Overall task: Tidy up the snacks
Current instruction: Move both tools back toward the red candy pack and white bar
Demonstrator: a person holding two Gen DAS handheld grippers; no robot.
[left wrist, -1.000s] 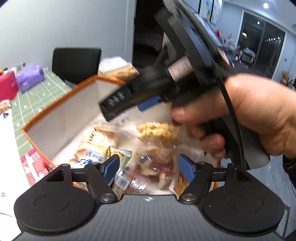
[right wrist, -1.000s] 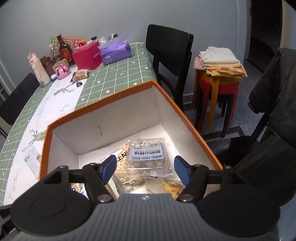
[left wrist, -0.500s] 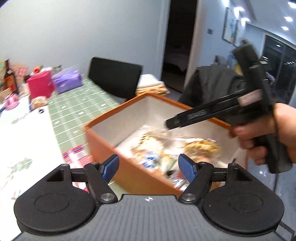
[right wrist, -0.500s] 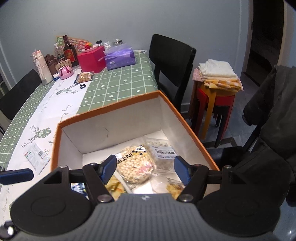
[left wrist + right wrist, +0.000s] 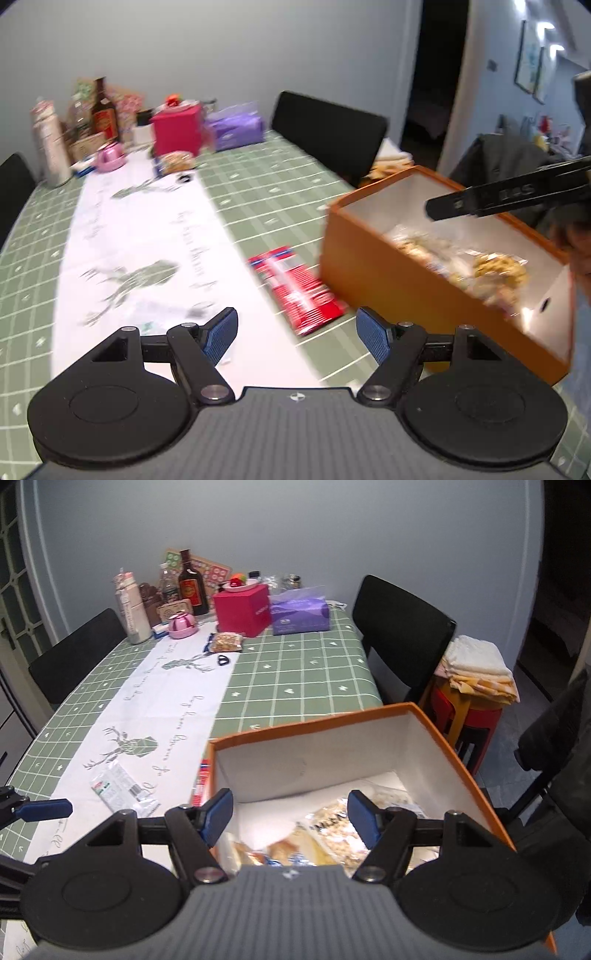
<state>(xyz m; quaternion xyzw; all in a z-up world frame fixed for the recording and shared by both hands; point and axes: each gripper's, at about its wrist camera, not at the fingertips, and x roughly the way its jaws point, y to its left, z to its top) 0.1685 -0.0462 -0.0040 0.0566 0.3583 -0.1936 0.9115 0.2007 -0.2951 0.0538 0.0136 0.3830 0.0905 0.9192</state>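
An orange box (image 5: pixel 391 273) with white inside walls holds several clear snack bags (image 5: pixel 498 269); it also shows in the right wrist view (image 5: pixel 439 723). A red snack packet (image 5: pixel 295 288) lies flat on the table just left of the box. A small white-and-green packet (image 5: pixel 123 790) lies on the white runner. My left gripper (image 5: pixel 297 334) is open and empty, above the table near the red packet. My right gripper (image 5: pixel 290 818) is open and empty, above the box's near side; it shows over the box in the left wrist view (image 5: pixel 498 197).
The green checked table (image 5: pixel 295 675) carries a pink box (image 5: pixel 242 607), a purple tissue pack (image 5: pixel 301 611), bottles (image 5: pixel 190 581) and a snack bag (image 5: pixel 227 642) at its far end. Black chairs (image 5: pixel 402 635) and a red stool (image 5: pixel 469 716) with folded cloths stand to the right.
My left gripper has pulled back out of the box and swung left over the table, bringing the red packet into view. My right gripper has risen and drawn back from the box. Both stay open.
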